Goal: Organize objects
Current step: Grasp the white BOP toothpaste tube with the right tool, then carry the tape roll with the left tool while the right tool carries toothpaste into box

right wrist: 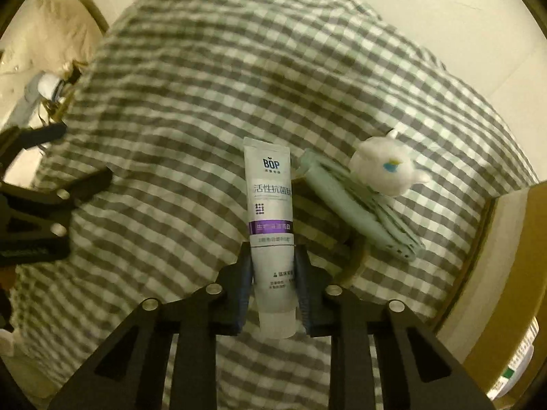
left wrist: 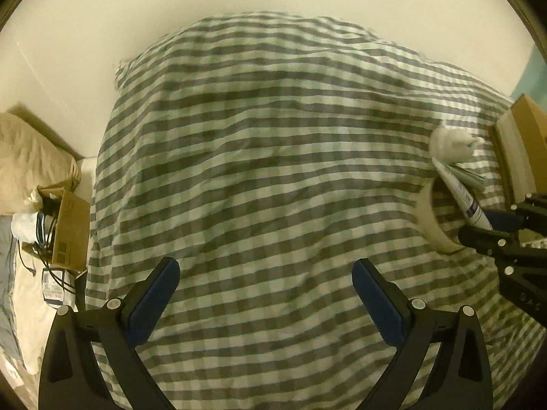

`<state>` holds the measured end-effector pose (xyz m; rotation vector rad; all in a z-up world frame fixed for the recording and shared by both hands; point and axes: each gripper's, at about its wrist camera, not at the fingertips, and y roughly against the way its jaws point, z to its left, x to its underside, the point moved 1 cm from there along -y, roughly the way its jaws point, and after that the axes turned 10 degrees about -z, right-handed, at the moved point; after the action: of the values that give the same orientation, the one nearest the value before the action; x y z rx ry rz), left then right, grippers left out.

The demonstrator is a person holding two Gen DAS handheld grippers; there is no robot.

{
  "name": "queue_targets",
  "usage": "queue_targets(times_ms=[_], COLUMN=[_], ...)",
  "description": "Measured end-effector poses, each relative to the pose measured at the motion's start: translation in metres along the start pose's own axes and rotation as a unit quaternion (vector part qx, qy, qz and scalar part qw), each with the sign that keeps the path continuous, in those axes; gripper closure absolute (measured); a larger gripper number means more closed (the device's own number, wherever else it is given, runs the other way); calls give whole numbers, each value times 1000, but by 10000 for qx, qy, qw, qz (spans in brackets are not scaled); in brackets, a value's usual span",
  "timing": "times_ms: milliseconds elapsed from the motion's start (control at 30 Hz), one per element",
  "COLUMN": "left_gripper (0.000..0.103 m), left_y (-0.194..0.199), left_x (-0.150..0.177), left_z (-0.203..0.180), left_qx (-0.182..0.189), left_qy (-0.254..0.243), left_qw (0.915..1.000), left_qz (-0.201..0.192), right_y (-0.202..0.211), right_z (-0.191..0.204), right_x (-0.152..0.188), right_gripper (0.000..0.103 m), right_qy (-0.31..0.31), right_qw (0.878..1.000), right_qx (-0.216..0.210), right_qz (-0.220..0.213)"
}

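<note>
The right tongs (right wrist: 271, 290) clench a toothpaste tube (right wrist: 270, 212) near its cap, above the checkered bed (right wrist: 171, 102); the left tongs (left wrist: 265, 294) hang released. The slick tube could slide out.

Open checked cloth (left wrist: 259, 157); cup (left wrist: 430, 218) rightward

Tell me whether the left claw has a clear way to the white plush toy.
Probably yes. The left claw is open and empty above the checked cloth. The white plush toy lies far to its right, and the right claw, shut on the toothpaste tube, crowds that side.
</note>
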<state>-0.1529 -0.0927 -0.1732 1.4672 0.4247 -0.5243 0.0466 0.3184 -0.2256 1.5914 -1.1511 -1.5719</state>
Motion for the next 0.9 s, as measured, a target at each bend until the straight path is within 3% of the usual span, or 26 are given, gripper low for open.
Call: queue_targets(times_ms=[333, 567, 900], left_gripper=[0, 0, 0], left_y=[10, -4, -54], left_x=[-5, -5, -7], left_z=[-74, -130, -155], left_qx=[576, 1052, 1112], left_qy=[-471, -852, -891], left_qw=[9970, 9907, 9898], left_qz=[-212, -137, 65], right_y=[49, 52, 41], right_z=[-57, -75, -83], right_x=[14, 10, 9], right_gripper=[81, 81, 81], right_qy=[-603, -880, -858], right_qw=[9950, 9923, 9929], right_qx=[751, 773, 703], right_qz=[-255, -395, -437])
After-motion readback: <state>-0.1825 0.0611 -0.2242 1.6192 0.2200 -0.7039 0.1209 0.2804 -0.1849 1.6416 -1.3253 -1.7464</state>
